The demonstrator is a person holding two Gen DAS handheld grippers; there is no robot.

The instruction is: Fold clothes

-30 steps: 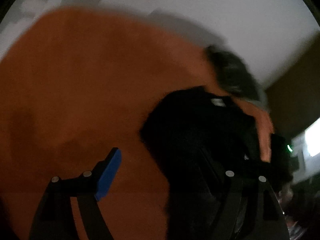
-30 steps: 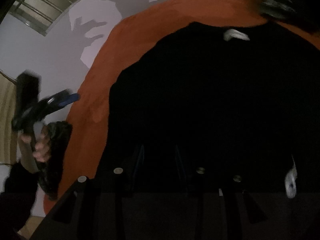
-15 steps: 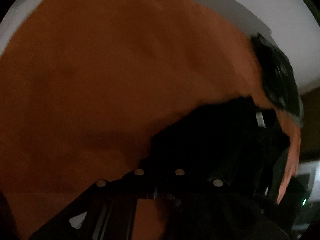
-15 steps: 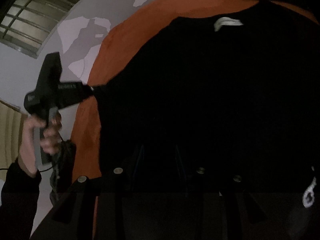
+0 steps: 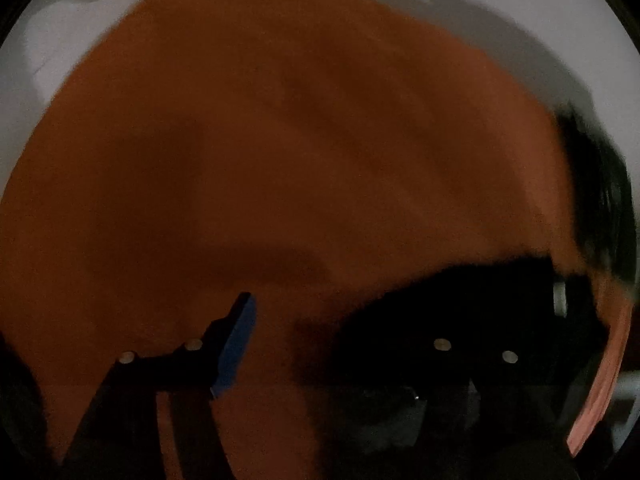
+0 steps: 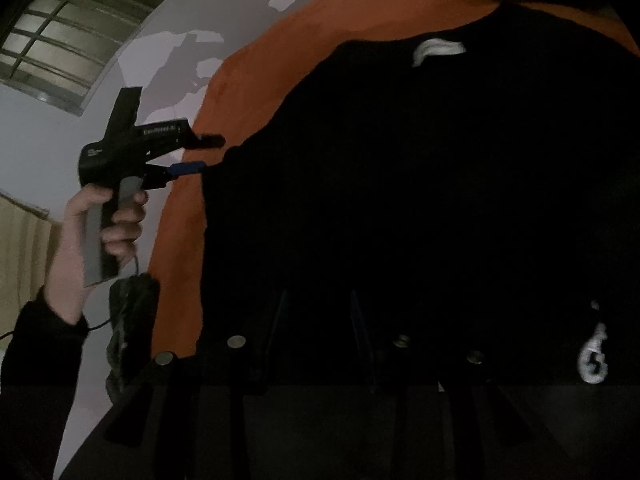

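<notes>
We've got the left gripper (image 6: 204, 154) freshly spread beside the black knit sweater (image 6: 400, 200) on orange cloth (image 5: 280, 140), can't tell our right gripper (image 6: 320, 320).

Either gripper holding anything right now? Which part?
Left gripper: nothing, jaws just been opening at the black top's side edge. Right gripper: too dark to tell.

Cloth (image 6: 256, 60): spread on the table (image 6: 48, 128), under the sweater (image 6: 400, 200).
Sweater: laid flat on the cloth, neck label (image 6: 438, 49) at the far edge, another tag (image 6: 594, 356) at the near right.
Left gripper (image 6: 206, 155): held at the sweater's left edge, over the cloth, by a hand (image 6: 100, 232) left of it.
Window (image 6: 72, 36): set at the far left, beyond the table.
Second garment (image 5: 600, 200): lying at the cloth's far right edge.
</notes>
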